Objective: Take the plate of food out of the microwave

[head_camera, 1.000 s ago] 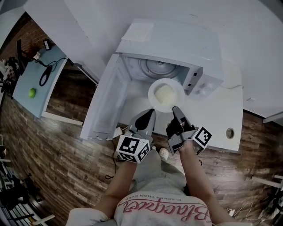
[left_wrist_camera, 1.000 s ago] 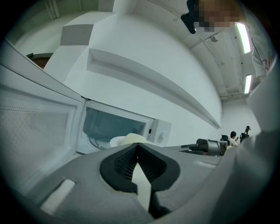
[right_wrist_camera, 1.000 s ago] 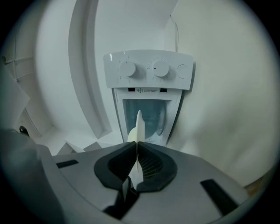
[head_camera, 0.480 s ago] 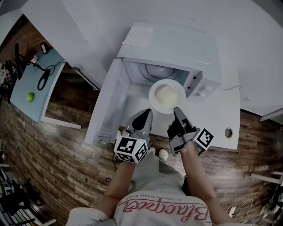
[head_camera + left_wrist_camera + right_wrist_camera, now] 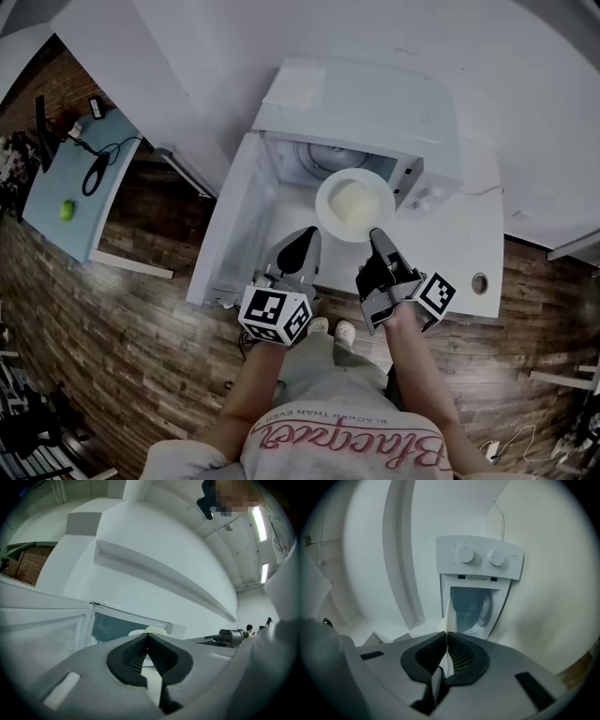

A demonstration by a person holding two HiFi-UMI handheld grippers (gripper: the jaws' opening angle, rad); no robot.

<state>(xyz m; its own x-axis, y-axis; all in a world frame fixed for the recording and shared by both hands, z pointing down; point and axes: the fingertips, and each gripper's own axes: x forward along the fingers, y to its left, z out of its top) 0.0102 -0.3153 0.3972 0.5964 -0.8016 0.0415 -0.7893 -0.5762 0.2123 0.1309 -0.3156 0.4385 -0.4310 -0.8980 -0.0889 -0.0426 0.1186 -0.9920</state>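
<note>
Right tongs [image 5: 375, 232]: jaws pinched on the near rim of the plate [image 5: 326, 208]. In the right gripper view the plate [image 5: 451, 616] runs edge-on between the pads, which press on it from both sides.

Left tongs [image 5: 307, 234]: jaws together, nothing between them. The left gripper view shows the pads meeting at the tip [image 5: 148, 637], with the plate [image 5: 140, 633] just beyond. From the head view they sit just beside the plate's near-left rim; contact cannot be told.

Plate position: at the mouth of the microwave [image 5: 375, 103], over the strip of desk [image 5: 469, 244] between the oven and the desk's near edge. It carries a pale mound of food [image 5: 352, 201]. The microwave door [image 5: 230, 225] is swung open toward the desk's left edge. Two control knobs [image 5: 465, 554] show on the front panel. A flat pale sheet [image 5: 295, 89] lies on the oven's top, near its far-left corner.

Change versus one second ago:
- The right tongs' grip on the rim is unchanged.
- The left tongs stay shut, now slightly further left of the plate's rim.
- The plate hides more of the round turntable inside the cavity.
- The head view itself has shifted a little, so smaller moves cannot be separated out.
</note>
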